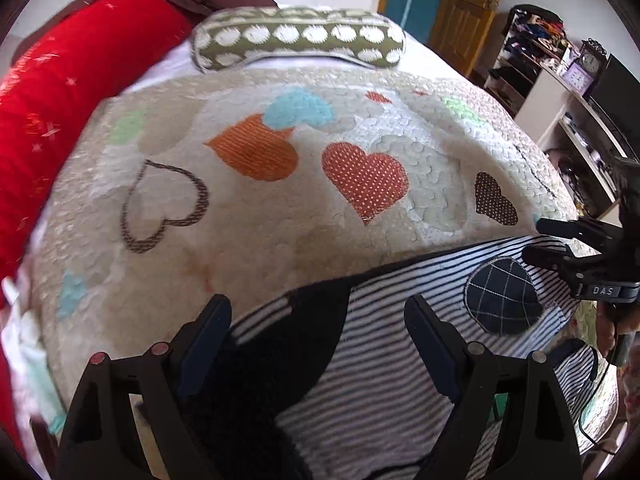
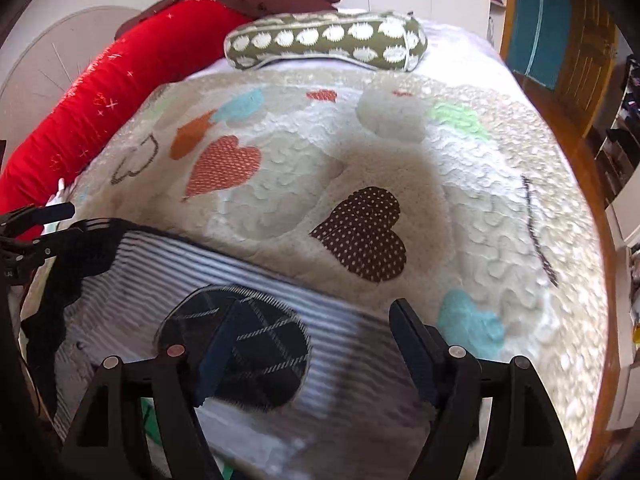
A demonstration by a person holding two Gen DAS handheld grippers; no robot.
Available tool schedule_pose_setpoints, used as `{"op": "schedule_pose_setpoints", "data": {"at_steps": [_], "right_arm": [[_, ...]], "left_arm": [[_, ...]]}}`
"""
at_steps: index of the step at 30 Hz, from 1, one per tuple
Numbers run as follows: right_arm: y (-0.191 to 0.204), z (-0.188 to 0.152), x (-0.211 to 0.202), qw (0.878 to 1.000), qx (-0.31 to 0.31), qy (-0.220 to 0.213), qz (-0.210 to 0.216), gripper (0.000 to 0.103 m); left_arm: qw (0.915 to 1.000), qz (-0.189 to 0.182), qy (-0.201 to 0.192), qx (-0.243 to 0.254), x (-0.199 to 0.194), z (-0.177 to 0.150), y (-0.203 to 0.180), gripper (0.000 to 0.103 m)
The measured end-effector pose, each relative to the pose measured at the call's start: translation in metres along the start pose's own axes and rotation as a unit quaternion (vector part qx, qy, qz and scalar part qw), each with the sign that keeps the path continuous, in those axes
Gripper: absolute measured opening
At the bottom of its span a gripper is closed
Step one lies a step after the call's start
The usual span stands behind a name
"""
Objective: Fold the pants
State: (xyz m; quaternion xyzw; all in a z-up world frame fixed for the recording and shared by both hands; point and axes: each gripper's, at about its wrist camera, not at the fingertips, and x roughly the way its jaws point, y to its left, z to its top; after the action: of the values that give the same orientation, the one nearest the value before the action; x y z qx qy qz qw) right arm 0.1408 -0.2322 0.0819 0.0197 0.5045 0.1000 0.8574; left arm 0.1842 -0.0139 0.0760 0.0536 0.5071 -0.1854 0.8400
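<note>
The striped black-and-white pants (image 1: 380,360) lie on the near edge of the bed, with a black section (image 1: 280,360) and a round dark checked patch (image 1: 502,298). My left gripper (image 1: 316,316) is open just above the pants, its jaws wide apart over the black section. My right gripper (image 2: 316,320) is open above the checked patch (image 2: 240,352) on the pants (image 2: 340,320). The right gripper also shows at the right edge of the left wrist view (image 1: 552,244). The left gripper shows at the left edge of the right wrist view (image 2: 44,228).
The bed has a cream blanket with coloured hearts (image 1: 280,200). A green dotted pillow (image 1: 298,38) and a red bolster (image 1: 80,92) lie at the far side. Shelves with clutter (image 1: 560,68) and a wooden door (image 1: 460,4) stand to the right.
</note>
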Motion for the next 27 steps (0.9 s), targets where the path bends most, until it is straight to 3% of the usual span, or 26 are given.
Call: {"op": "schedule_pose_setpoints", "data": {"at_steps": [6,8,9,10,11,12,13,14,15,23,27], "right_arm": [[-0.002,0.009,0.038,0.999,-0.017,0.034,0.011,0.082],[0.002,0.008,0.043,0.999,-0.030,0.037,0.012,0.087],[0.005,0.008,0.044,0.999,-0.036,0.033,0.011,0.087],[0.007,0.008,0.044,0.999,-0.042,0.029,0.010,0.086],[0.010,0.006,0.045,0.998,-0.050,0.027,0.009,0.078],[0.014,0.005,0.043,0.998,-0.060,0.025,0.008,0.057],[0.016,0.003,0.041,0.998,-0.065,0.023,0.012,0.042],[0.018,0.003,0.038,0.997,-0.062,0.026,0.029,0.016],[0.019,0.002,0.035,0.997,-0.053,0.029,0.046,0.007],[0.046,-0.021,-0.034,0.998,-0.051,-0.023,0.032,0.005],[0.072,-0.053,-0.079,0.996,-0.072,-0.045,0.031,0.005]], "left_arm": [[0.9979,-0.015,0.056,0.028,0.057,0.009,-0.001,0.087],[0.9970,-0.005,0.063,0.045,0.065,0.005,-0.006,0.087],[0.9965,0.002,0.063,0.055,0.065,0.003,-0.010,0.082],[0.9963,0.001,0.062,0.060,0.062,0.001,-0.013,0.073],[0.9962,-0.010,0.061,0.061,0.058,0.000,-0.016,0.045],[0.9960,-0.014,0.061,0.064,0.054,-0.001,-0.020,0.016],[0.9956,-0.016,0.061,0.069,0.049,-0.003,-0.024,0.007],[0.9956,-0.013,0.058,0.072,0.043,-0.007,-0.028,0.007],[0.9958,-0.008,0.053,0.074,0.037,-0.009,-0.030,0.007],[0.9983,-0.016,-0.024,0.051,-0.058,-0.049,-0.042,0.006],[0.9969,-0.012,-0.065,0.042,-0.110,-0.090,-0.046,0.006]]}}
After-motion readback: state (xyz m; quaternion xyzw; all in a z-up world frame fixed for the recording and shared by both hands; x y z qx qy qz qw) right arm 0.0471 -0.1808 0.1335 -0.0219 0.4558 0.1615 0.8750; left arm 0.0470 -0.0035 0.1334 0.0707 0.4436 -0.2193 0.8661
